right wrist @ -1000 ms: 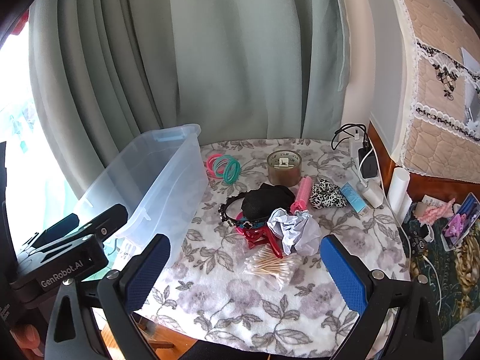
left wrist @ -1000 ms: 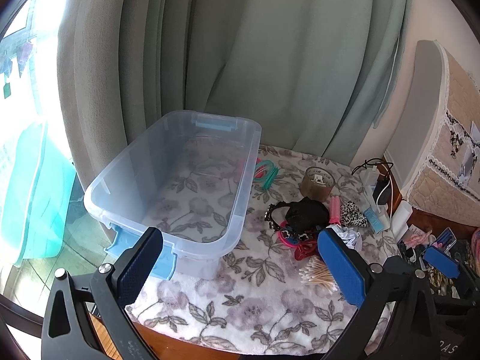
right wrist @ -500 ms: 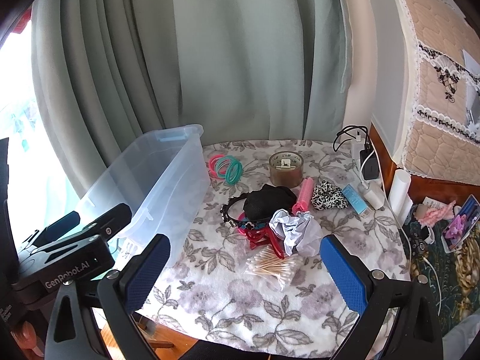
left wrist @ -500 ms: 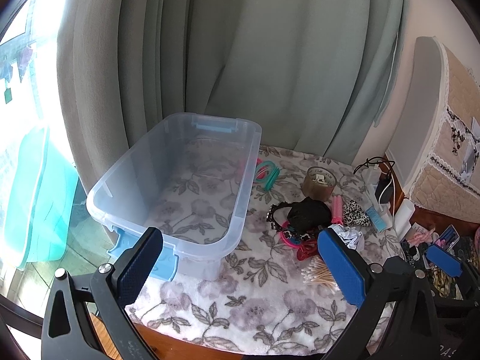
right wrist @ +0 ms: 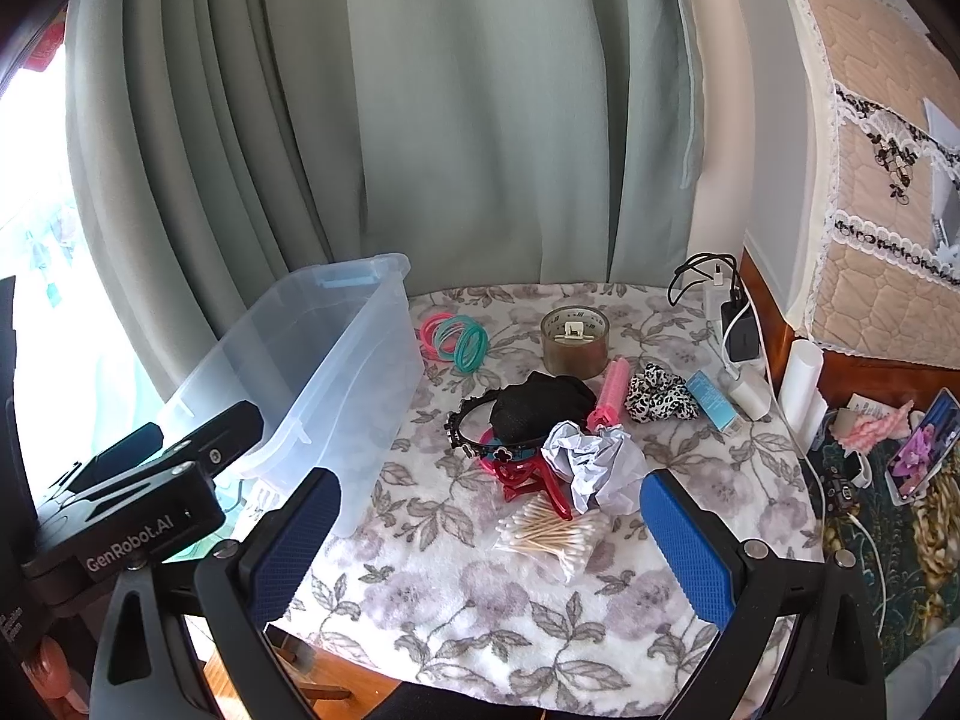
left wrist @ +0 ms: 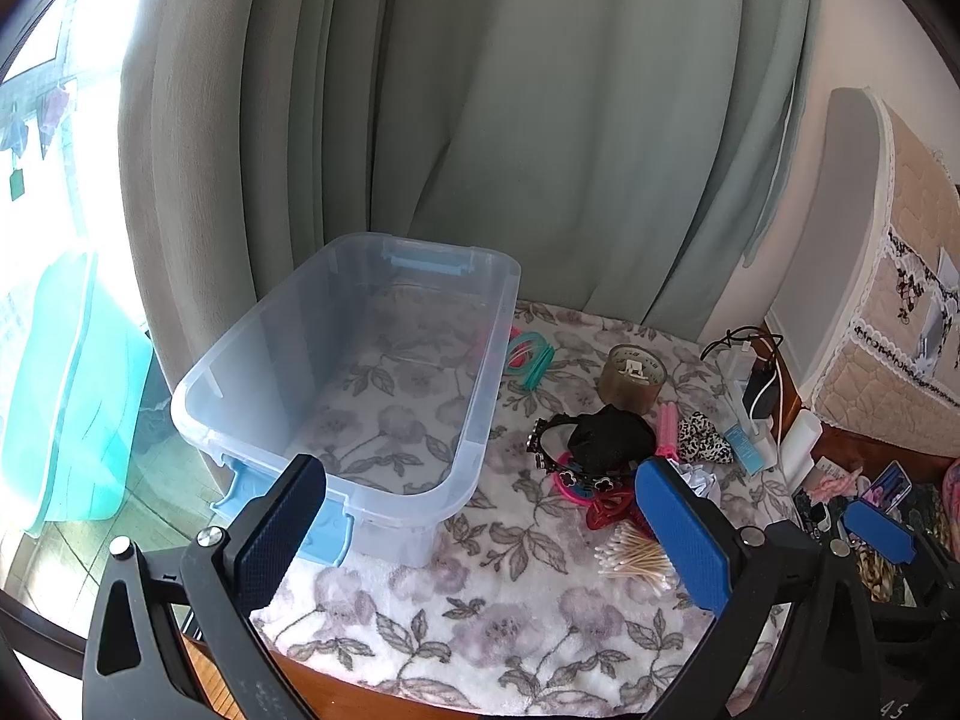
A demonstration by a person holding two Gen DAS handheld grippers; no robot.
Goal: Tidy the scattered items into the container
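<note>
A clear plastic bin [left wrist: 480,396] [right wrist: 336,372] stands on the left of the floral cloth with nothing inside. Right of it lie pink and teal hair rings [right wrist: 456,339], a brown tape roll [right wrist: 575,336], a black pouch on a studded headband [right wrist: 537,405], a red claw clip [right wrist: 528,477], crumpled paper [right wrist: 591,459], cotton swabs [right wrist: 543,534], a pink roller [right wrist: 611,384] and a leopard scrunchie [right wrist: 657,393]. My left gripper [left wrist: 480,531] hovers open before the bin's near end. My right gripper [right wrist: 489,546] hangs open above the cloth, in front of the swabs.
Grey-green curtains [right wrist: 480,120] close off the back. A charger with cables [right wrist: 735,324], a blue tube [right wrist: 711,399] and a white cylinder [right wrist: 801,384] sit at the right edge. A padded headboard [right wrist: 870,180] rises beyond. Bare cloth [right wrist: 450,600] lies nearest me.
Both views have drawn back and risen a little, so the bin and pile look slightly smaller. Nothing on the cloth has moved and both grippers stay open.
</note>
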